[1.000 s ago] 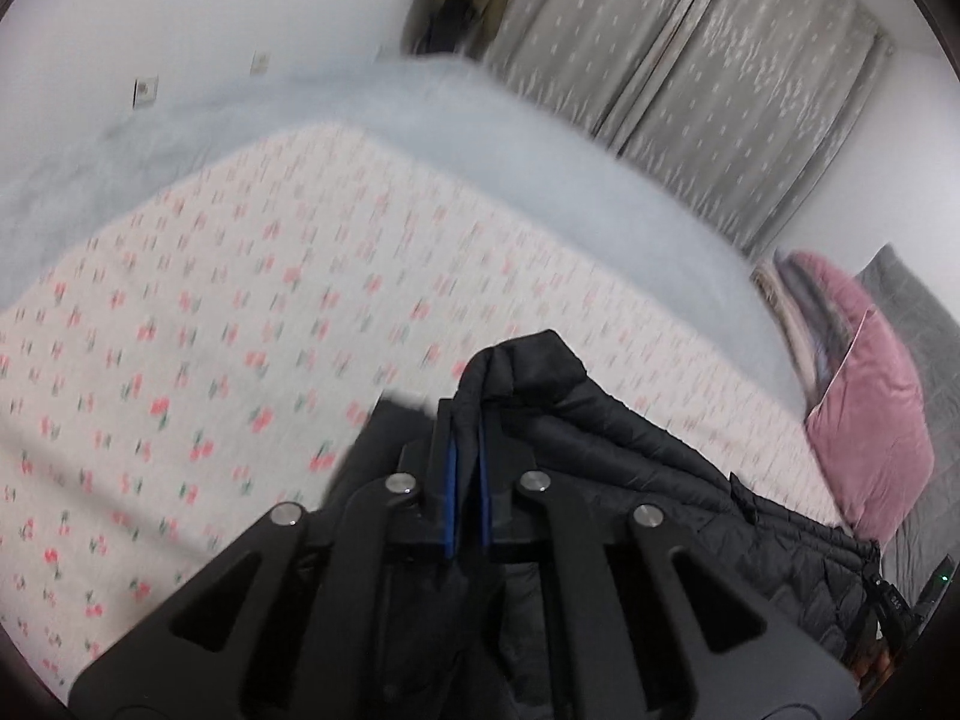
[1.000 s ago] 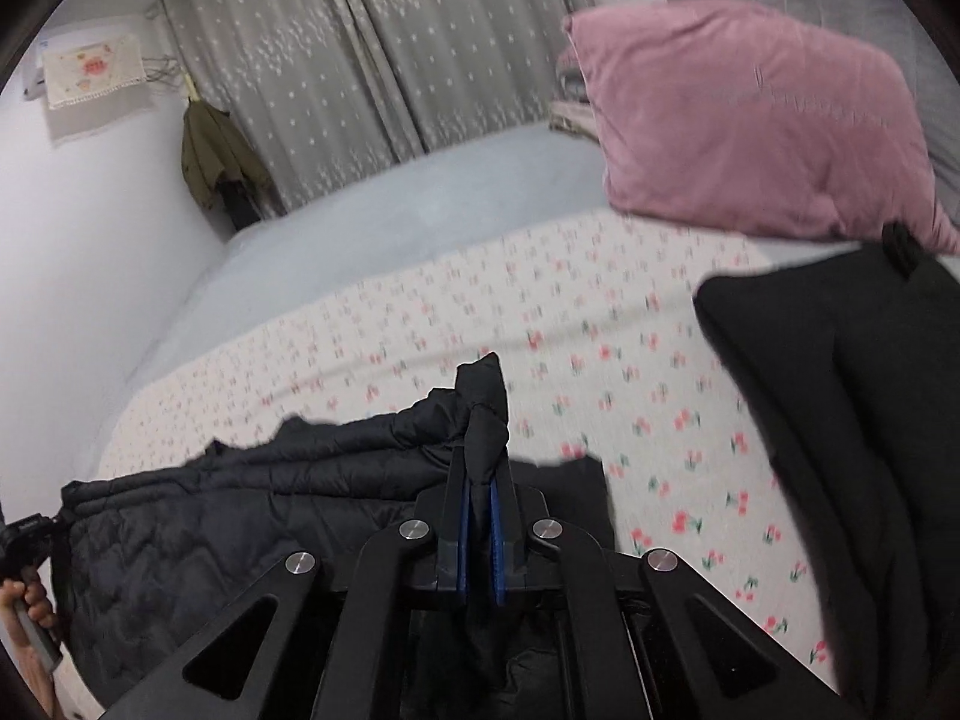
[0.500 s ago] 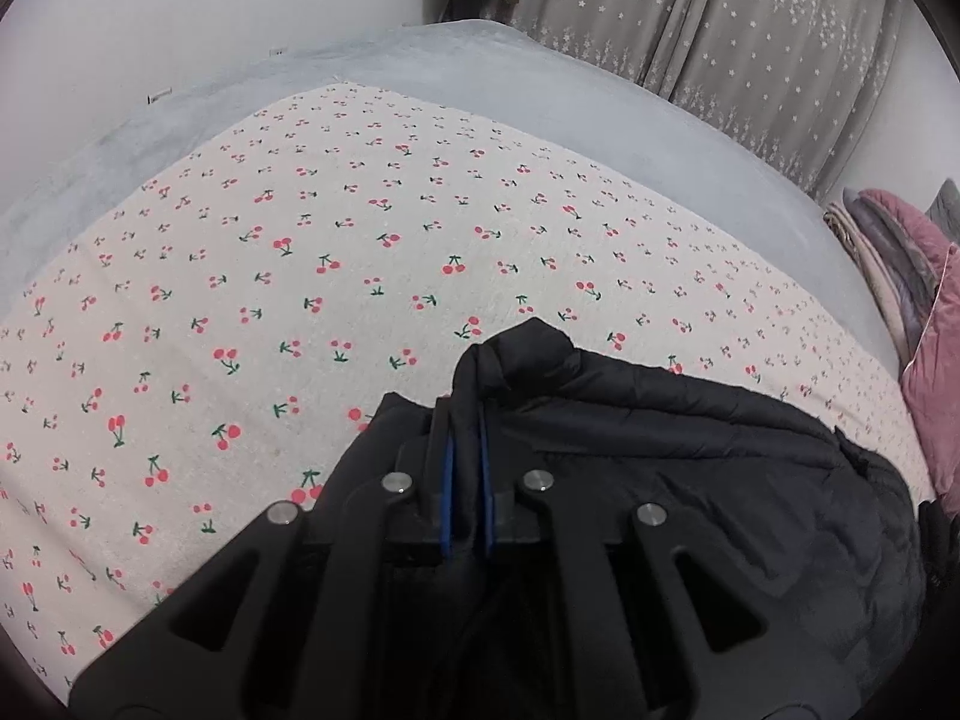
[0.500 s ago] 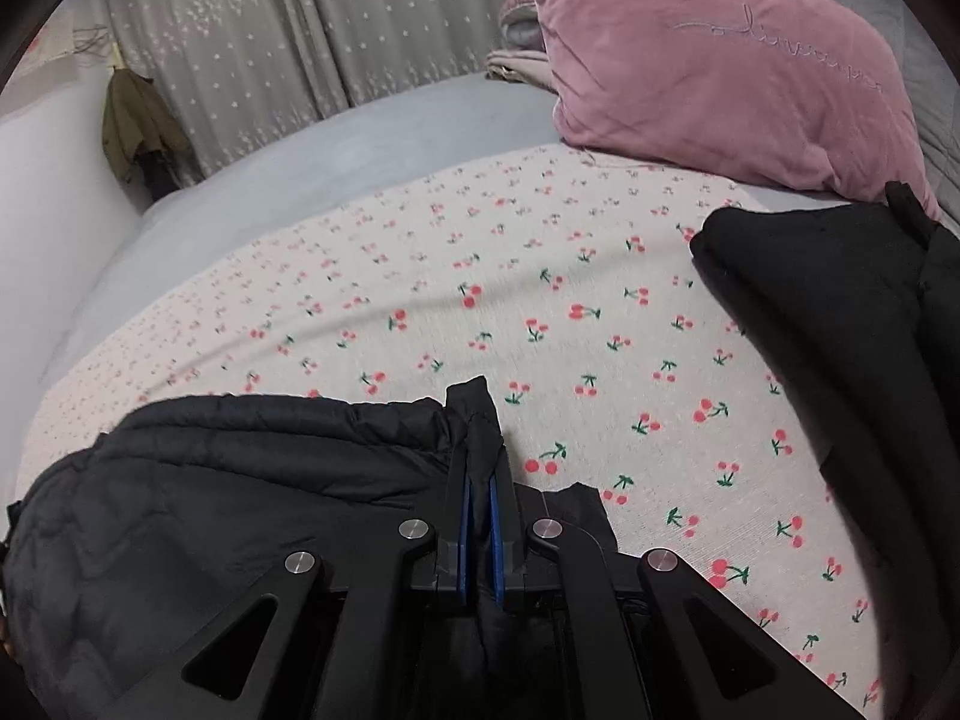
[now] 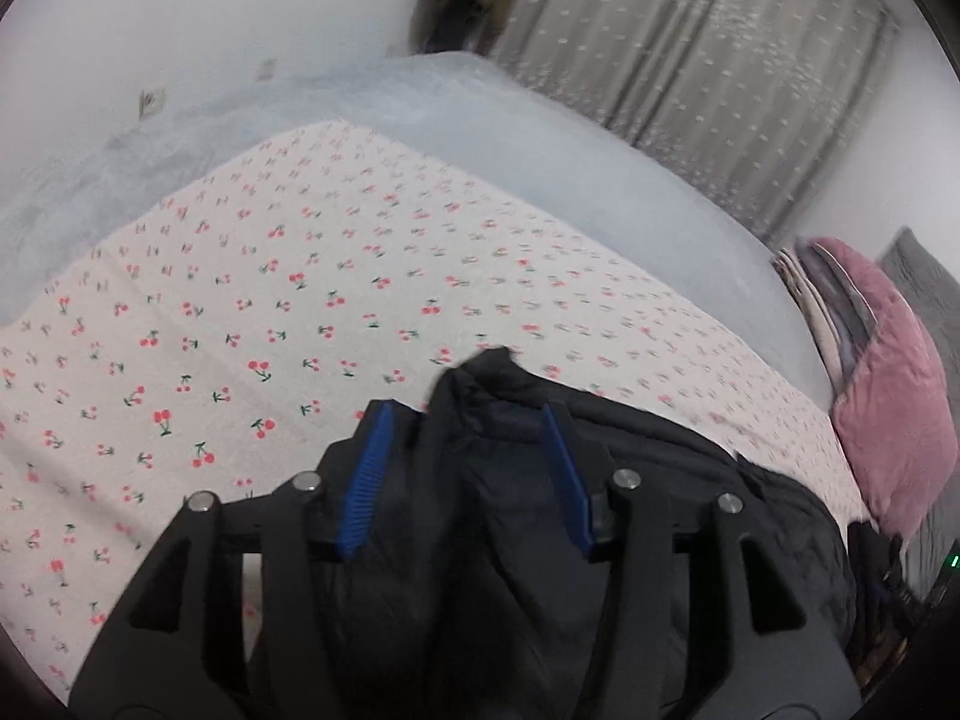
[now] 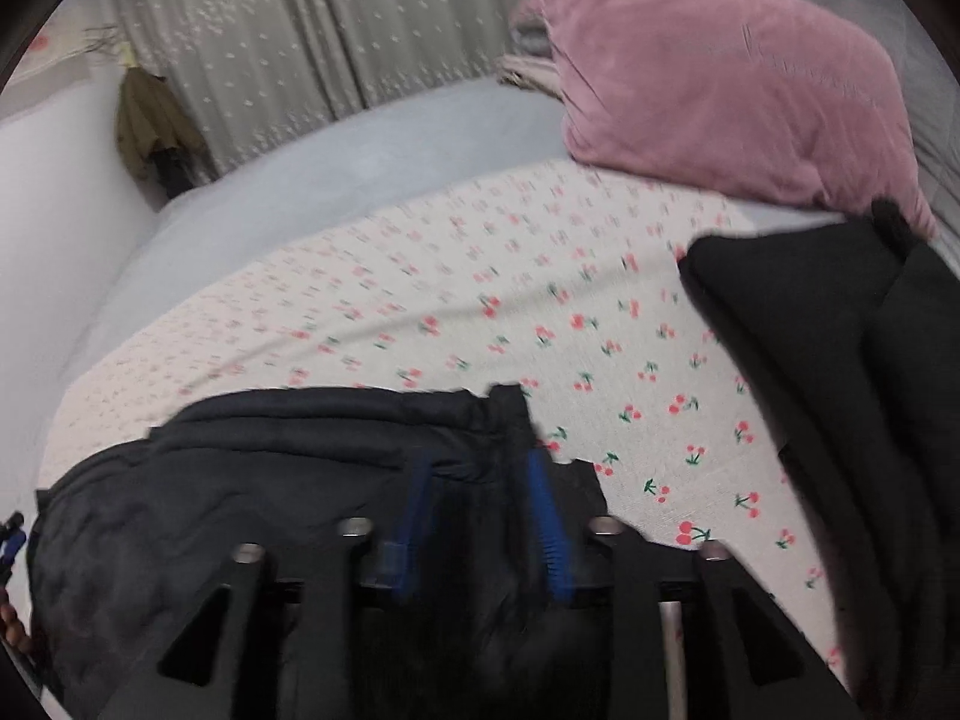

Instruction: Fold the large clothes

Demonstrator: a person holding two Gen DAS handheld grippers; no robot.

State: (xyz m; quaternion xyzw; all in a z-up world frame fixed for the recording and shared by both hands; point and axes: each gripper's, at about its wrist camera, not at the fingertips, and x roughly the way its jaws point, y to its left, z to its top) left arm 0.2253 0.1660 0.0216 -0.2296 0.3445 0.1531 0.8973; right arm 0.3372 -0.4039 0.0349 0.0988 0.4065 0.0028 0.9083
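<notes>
Left gripper (image 5: 468,429) spread wide, black puffer jacket (image 5: 690,516) bunched between the blue pads (image 5: 367,468), not pinched. Right gripper (image 6: 480,480) likewise apart over jacket edge. Jacket at 6 o'clock on cherry-print sheet (image 5: 240,312); pink pillow (image 6: 720,78) at 1 o'clock, second dark garment (image 6: 840,348) at 3.

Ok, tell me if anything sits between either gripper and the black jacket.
Nothing visible does. The black jacket lies directly between the open fingers of the left gripper, and likewise at the right gripper. The other dark garment lies off to the side on the cherry-print sheet.
</notes>
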